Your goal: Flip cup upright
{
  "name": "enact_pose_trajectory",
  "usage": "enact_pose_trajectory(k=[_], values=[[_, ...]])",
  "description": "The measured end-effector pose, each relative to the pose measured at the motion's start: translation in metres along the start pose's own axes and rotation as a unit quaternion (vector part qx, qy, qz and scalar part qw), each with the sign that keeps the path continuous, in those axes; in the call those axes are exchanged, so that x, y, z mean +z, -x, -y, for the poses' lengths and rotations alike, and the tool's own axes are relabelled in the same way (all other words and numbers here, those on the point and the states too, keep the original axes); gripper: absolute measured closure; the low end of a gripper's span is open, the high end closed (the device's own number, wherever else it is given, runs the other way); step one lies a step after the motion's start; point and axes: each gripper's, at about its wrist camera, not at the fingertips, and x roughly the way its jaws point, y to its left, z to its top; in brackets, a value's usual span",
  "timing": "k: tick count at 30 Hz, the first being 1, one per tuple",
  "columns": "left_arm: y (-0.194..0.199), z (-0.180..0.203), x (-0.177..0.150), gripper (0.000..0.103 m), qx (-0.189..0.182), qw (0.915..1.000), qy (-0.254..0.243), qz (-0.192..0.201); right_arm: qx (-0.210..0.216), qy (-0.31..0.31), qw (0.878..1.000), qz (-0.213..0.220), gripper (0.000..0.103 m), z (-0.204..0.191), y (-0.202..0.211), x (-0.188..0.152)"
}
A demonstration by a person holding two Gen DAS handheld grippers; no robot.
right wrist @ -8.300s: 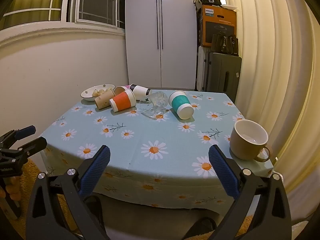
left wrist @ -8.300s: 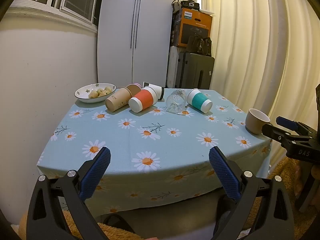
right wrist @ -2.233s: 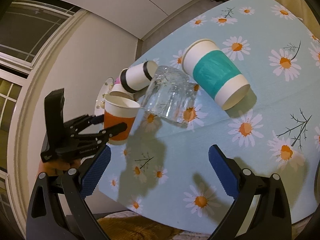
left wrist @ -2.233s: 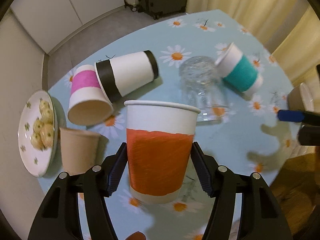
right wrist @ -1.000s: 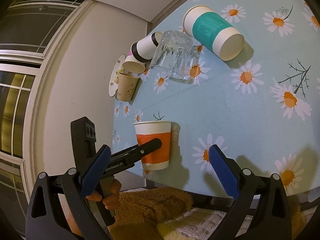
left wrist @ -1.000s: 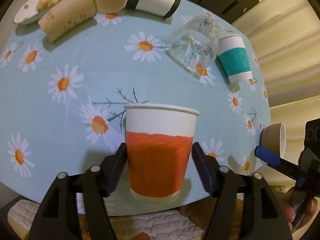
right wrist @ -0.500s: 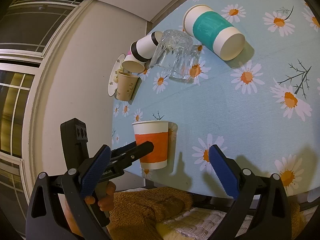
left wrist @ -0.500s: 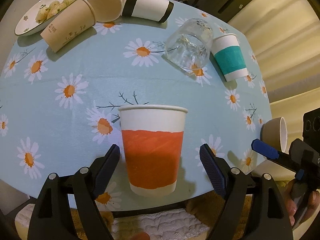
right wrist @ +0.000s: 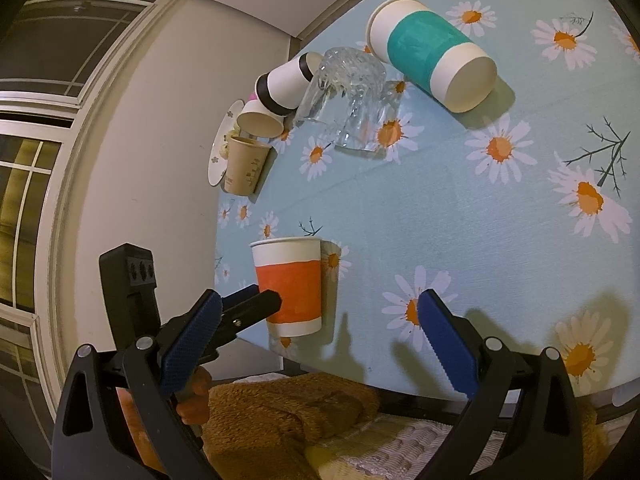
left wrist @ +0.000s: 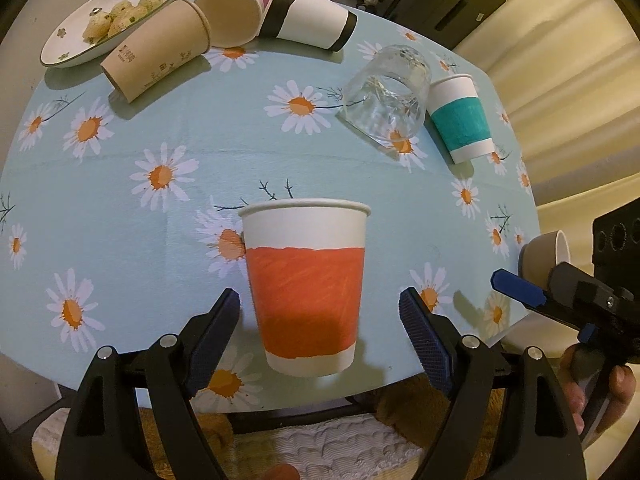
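Observation:
An orange-banded paper cup [left wrist: 306,284] stands upright near the front edge of the daisy tablecloth [left wrist: 168,128]. It also shows in the right wrist view [right wrist: 291,286]. My left gripper [left wrist: 320,320] is open, its blue pads on either side of the cup and clear of it. My right gripper [right wrist: 320,338] is open and empty above the table's front part. Several cups lie on their sides: a teal one [left wrist: 460,118], a black-banded one [left wrist: 308,20], a pink one [left wrist: 236,10], a brown one [left wrist: 156,52], and a clear glass [left wrist: 386,100].
A plate of snacks [left wrist: 108,20] sits at the back left. A tan mug [left wrist: 544,254] stands upright at the right edge. The right gripper shows in the left wrist view [left wrist: 560,300]. A wall runs along the table's left side [right wrist: 160,140].
My left gripper has opened wider and let go of the orange cup, which now stands free on the table. The right gripper has barely moved.

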Motion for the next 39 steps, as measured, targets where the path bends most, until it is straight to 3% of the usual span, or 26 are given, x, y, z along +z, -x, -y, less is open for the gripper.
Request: enact_pose_trajectory(k=[8, 17, 20, 22, 25, 28, 34, 39], values=[[0.020, -0.014, -0.014, 0.023, -0.025, 0.9994, -0.002, 0.023, -0.004, 0.018, 1.000, -0.009, 0.005, -0.013, -0.016, 0.001], [0.055, -0.054, -0.054, 0.023, -0.067, 0.9935, 0.031, 0.086, -0.039, 0.042, 0.997, -0.057, 0.005, -0.038, -0.069, 0.000], [0.061, -0.064, -0.066, 0.023, -0.061, 0.9911, 0.040, 0.111, -0.052, 0.057, 0.995, -0.065, 0.006, -0.049, -0.083, 0.000], [0.064, -0.065, -0.077, 0.023, -0.053, 0.9896, 0.032, 0.130, -0.066, 0.074, 0.993, -0.071, 0.009, -0.057, -0.094, 0.000], [0.063, -0.070, -0.087, 0.023, -0.072, 0.9859, 0.048, 0.143, -0.089, 0.088, 0.989, -0.079, 0.013, -0.063, -0.108, -0.001], [0.058, -0.077, -0.093, 0.023, -0.089, 0.9832, 0.062, 0.147, -0.108, 0.093, 0.986, -0.083, 0.019, -0.065, -0.118, -0.002], [0.048, -0.087, -0.094, 0.023, -0.085, 0.9827, 0.068, 0.150, -0.149, 0.113, 0.979, -0.086, 0.027, -0.072, -0.134, -0.003], [0.047, -0.097, -0.096, 0.023, -0.087, 0.9817, 0.077, 0.151, -0.154, 0.115, 0.977, -0.088, 0.033, -0.072, -0.140, -0.002]])
